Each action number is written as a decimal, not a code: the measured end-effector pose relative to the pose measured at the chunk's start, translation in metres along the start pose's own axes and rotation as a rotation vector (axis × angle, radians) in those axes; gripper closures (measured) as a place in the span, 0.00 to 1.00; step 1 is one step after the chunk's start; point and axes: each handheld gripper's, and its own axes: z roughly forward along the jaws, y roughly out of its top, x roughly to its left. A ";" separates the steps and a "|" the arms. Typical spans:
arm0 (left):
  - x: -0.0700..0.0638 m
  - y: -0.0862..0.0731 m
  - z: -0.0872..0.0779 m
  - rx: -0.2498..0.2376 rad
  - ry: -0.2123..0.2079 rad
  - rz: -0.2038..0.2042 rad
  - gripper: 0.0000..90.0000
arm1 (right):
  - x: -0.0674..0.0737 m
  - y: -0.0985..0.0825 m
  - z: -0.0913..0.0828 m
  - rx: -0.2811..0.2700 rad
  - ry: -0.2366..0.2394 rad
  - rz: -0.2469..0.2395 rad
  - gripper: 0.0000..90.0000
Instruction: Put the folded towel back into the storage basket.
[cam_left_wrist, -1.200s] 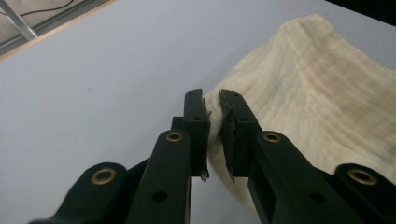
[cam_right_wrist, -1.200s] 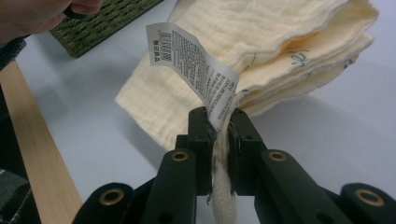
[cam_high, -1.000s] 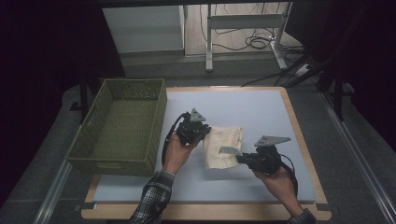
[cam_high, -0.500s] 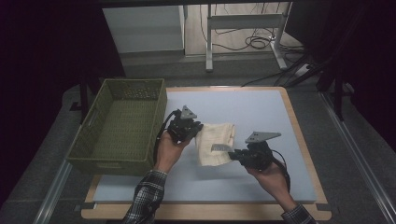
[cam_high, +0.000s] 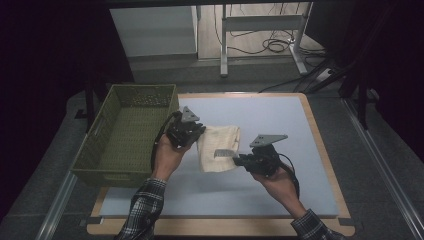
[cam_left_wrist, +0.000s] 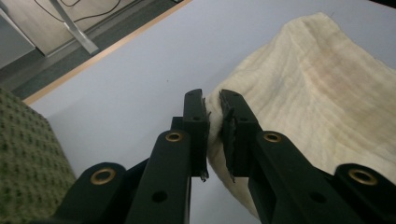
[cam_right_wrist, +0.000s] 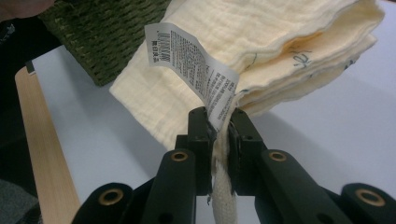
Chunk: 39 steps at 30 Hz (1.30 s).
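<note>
Both grippers pinching folded cloth (cam_high: 218, 147) by opposite edges, keeping folds together. Left gripper (cam_high: 192, 134) clamping at cloth's 9 o'clock, right gripper (cam_high: 236, 160) at 5 o'clock beside label (cam_right_wrist: 191, 58). Cloth hanging over mat (cam_high: 280, 125); basket (cam_high: 100, 150) waiting at 9 o'clock.

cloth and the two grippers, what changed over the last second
Both grippers, the left gripper and the right gripper, carried the folded cream cloth toward the person and a little toward the green basket; it now hangs lifted between them. Both grips stayed shut on its edges, and the basket did not move.
</note>
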 end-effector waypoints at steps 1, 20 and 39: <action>0.003 0.001 -0.004 0.007 0.008 0.008 0.90 | 0.000 0.002 0.001 -0.003 0.003 -0.003 0.90; 0.045 0.002 -0.036 0.009 0.017 -0.058 0.91 | 0.017 0.044 0.022 -0.018 0.032 -0.040 0.90; 0.089 0.000 -0.071 -0.019 0.076 -0.120 0.91 | 0.036 0.095 0.045 -0.061 0.072 -0.057 0.90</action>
